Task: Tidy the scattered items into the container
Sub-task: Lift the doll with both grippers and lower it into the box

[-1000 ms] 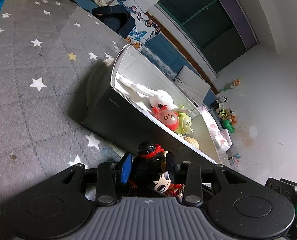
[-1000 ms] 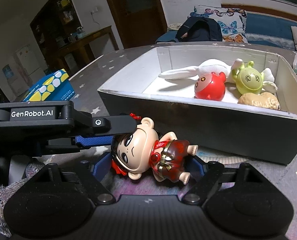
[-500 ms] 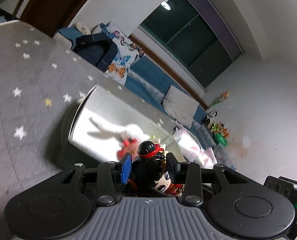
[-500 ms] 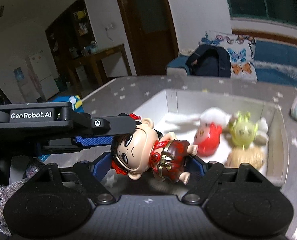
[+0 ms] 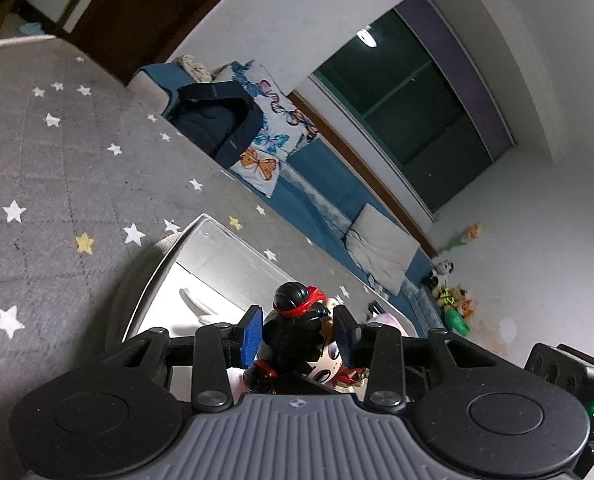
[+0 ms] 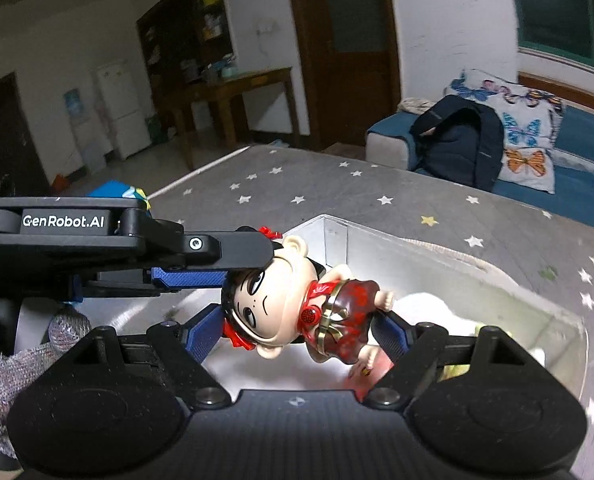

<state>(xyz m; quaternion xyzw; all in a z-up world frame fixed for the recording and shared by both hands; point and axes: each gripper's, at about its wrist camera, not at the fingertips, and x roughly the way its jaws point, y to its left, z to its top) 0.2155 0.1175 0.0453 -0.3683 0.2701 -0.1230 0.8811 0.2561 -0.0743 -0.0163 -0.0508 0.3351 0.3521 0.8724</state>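
Observation:
A doll figurine with black hair, a red hair band and a red dress is held over the open grey box. My left gripper is shut on the doll's head; it shows in the right wrist view as the black arm entering from the left. My right gripper has its blue pads on either side of the doll's head and body, touching it. The box shows in the left wrist view below the doll. White and yellow-green toys lie inside, mostly hidden.
The box stands on a grey mat with stars. A blue sofa with a dark backpack and butterfly cushion lies beyond. A blue and yellow box sits left. Toys stand by the far wall.
Both grippers have lifted the doll up and carried it forward, from in front of the box's near wall to above its open inside. The grip on the doll is unchanged.

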